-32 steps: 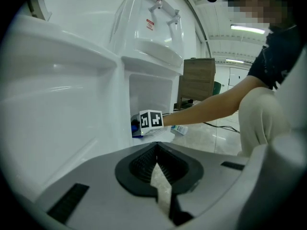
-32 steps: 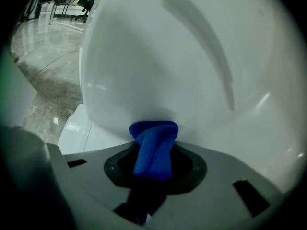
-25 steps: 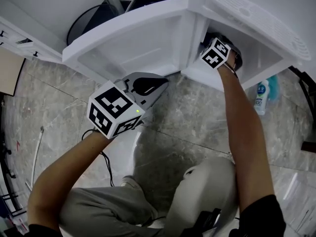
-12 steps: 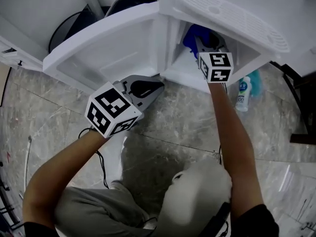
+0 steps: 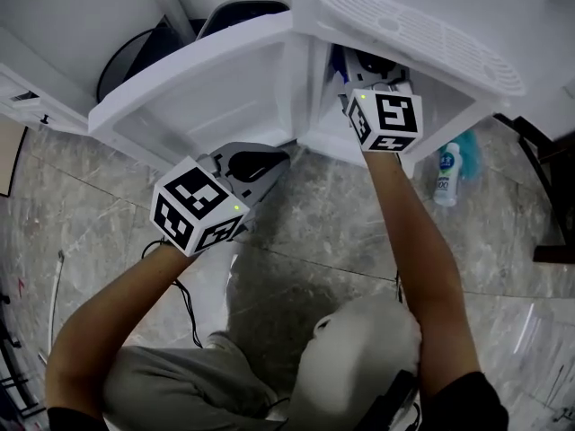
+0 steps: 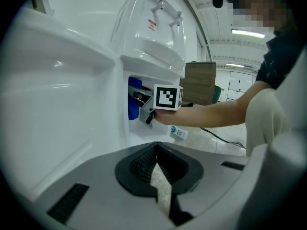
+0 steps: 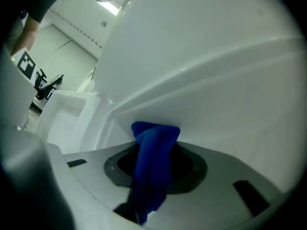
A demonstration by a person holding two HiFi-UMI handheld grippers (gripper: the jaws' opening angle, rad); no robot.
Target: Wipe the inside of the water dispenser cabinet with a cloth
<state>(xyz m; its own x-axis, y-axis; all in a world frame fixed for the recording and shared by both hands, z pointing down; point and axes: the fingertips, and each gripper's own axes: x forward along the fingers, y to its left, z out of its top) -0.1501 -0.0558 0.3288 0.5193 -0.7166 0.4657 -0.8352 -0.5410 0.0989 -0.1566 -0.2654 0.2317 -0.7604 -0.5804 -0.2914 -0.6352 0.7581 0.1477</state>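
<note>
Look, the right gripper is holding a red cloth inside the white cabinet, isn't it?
Almost. The cloth is blue, not red. The right gripper view shows it pinched between the jaws of the right gripper, up against the white inner wall of the cabinet. The rest is right.

The grey left gripper (image 5: 280, 158) and right gripper (image 5: 370, 68) each carry a black-marked white cube (image 5: 196, 206). The sleeves (image 5: 469, 400) are short and black, trousers (image 5: 171, 380) grey.
</note>
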